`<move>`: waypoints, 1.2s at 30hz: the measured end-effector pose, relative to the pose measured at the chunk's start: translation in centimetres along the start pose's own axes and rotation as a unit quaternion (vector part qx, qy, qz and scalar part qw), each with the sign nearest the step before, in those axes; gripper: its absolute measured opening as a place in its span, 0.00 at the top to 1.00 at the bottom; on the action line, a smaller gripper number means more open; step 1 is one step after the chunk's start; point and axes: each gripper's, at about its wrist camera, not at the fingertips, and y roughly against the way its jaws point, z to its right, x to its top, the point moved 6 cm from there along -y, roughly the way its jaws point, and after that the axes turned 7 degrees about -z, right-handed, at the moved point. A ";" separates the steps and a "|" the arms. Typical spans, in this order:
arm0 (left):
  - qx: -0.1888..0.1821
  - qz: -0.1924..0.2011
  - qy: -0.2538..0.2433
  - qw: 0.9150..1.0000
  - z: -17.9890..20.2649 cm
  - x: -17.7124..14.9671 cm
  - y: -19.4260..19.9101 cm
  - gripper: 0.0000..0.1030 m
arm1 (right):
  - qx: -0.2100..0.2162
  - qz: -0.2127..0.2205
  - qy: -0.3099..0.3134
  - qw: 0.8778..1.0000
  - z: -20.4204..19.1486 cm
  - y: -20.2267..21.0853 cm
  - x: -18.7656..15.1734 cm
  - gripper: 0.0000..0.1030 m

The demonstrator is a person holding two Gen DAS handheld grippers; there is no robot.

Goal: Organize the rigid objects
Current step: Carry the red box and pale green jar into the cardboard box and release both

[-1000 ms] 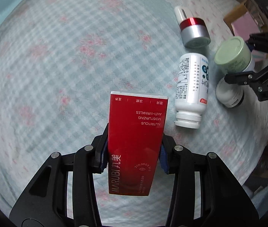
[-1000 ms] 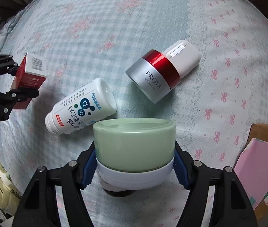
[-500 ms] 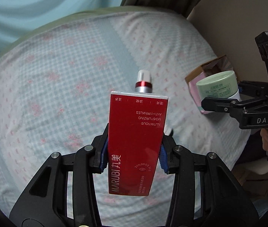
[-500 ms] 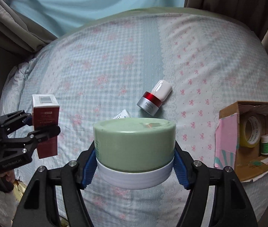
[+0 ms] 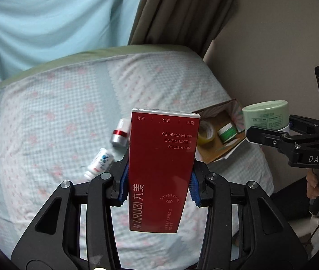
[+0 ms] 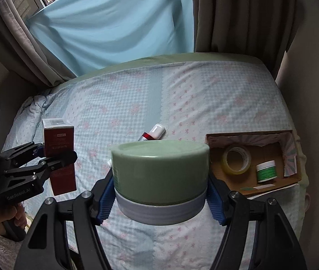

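Note:
My left gripper (image 5: pixel 158 183) is shut on a tall red MARUBI box (image 5: pixel 161 168), held high above the bed; it also shows in the right wrist view (image 6: pixel 59 157). My right gripper (image 6: pixel 160 199) is shut on a green-lidded white jar (image 6: pixel 160 177), also seen in the left wrist view (image 5: pixel 265 115). A red-banded silver and white bottle (image 5: pixel 120 132) and a white pill bottle (image 5: pixel 99 162) lie on the checked bedsheet. An open cardboard box (image 6: pixel 292 180) sits at the bed's right edge.
The cardboard box holds a tape roll (image 6: pixel 237 159) and a small green jar (image 6: pixel 266 171). Curtains (image 6: pixel 105 22) hang behind the bed. A wall (image 5: pixel 272 45) stands at the right. The bed's right edge (image 5: pixel 265 168) drops off beside the box.
Both grippers rose and pulled back from the bed with their loads; the items on the sheet look smaller, and the curtains and the whole cardboard box came into view.

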 end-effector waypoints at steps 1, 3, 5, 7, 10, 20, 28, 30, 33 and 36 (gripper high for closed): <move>0.004 0.003 0.006 1.000 1.2 0.1 -0.1 0.62 | 0.002 0.002 0.004 1.000 1.1 0.6 -0.3 0.36; 0.007 0.006 0.026 1.000 3.5 0.1 -0.6 0.62 | 0.006 0.006 0.008 1.000 3.5 1.7 -0.8 0.36; 0.003 0.010 0.044 0.999 5.9 0.3 -1.2 0.62 | 0.012 0.008 0.010 1.000 6.4 2.8 -1.3 0.36; 0.002 0.011 0.058 0.998 8.3 0.6 -2.1 0.62 | 0.010 0.009 0.013 1.000 9.2 3.6 -1.6 0.36; -0.002 0.012 0.074 0.997 11.8 1.2 -3.7 0.62 | 0.007 0.003 0.007 1.000 13.6 4.5 -1.5 0.36; -0.020 -0.027 0.085 0.996 21.2 4.6 -12.1 0.62 | 0.004 -0.030 -0.043 0.999 25.4 2.1 0.0 0.36; -0.031 -0.084 0.062 0.994 23.4 7.0 -22.1 0.62 | 0.007 -0.079 -0.070 0.994 31.5 -4.6 0.4 0.36; -0.031 -0.100 0.049 0.993 24.0 6.9 -24.4 0.62 | 0.015 -0.089 -0.075 0.993 32.6 -6.3 0.4 0.36; -0.024 -0.124 0.021 0.992 24.7 6.7 -27.9 0.62 | 0.020 -0.106 -0.076 0.991 33.6 -8.8 0.5 0.36; -0.016 -0.145 -0.011 0.989 25.1 6.0 -30.6 0.62 | 0.025 -0.119 -0.076 0.990 34.2 -11.3 0.7 0.36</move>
